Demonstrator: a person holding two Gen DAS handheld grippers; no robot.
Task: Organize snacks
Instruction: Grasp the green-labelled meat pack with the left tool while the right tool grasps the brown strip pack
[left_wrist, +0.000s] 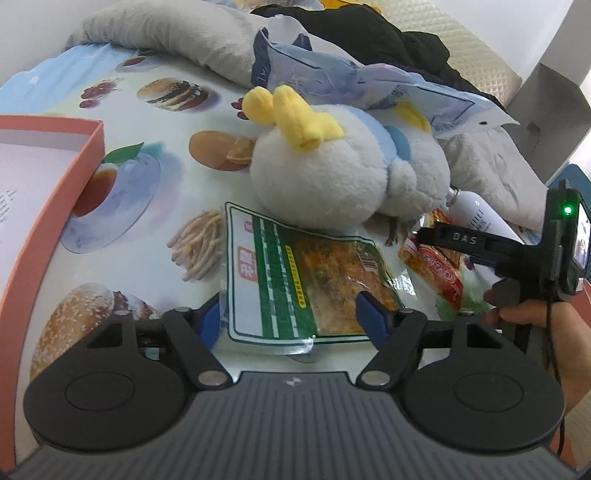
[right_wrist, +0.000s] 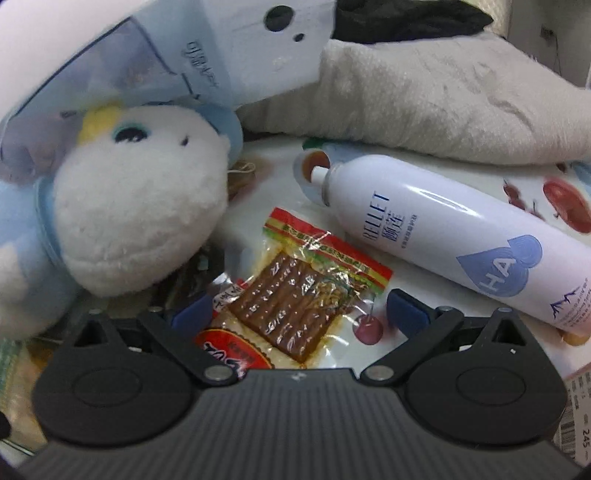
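Left tongs (left_wrist: 295, 317): jaws spread wide, blue pads (left_wrist: 371, 319) on either side of the green snack packet (left_wrist: 295, 273), low over it; contact cannot be told.

Right tongs (right_wrist: 299, 314): jaws spread wide, blue pads (right_wrist: 404, 308) flanking the red-edged snack packet (right_wrist: 303, 291), gripping nothing. Seen from the left wrist, they sit right of the green snack packet, held by a bare hand (left_wrist: 532, 321) on the handle.

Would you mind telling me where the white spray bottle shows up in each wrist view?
Left wrist: the white spray bottle is far right, mostly hidden behind the right gripper.
Right wrist: the bottle lies on its side, right of centre, nozzle pointing left.
Shared landmark: the plush toy, left of the bottle in both.
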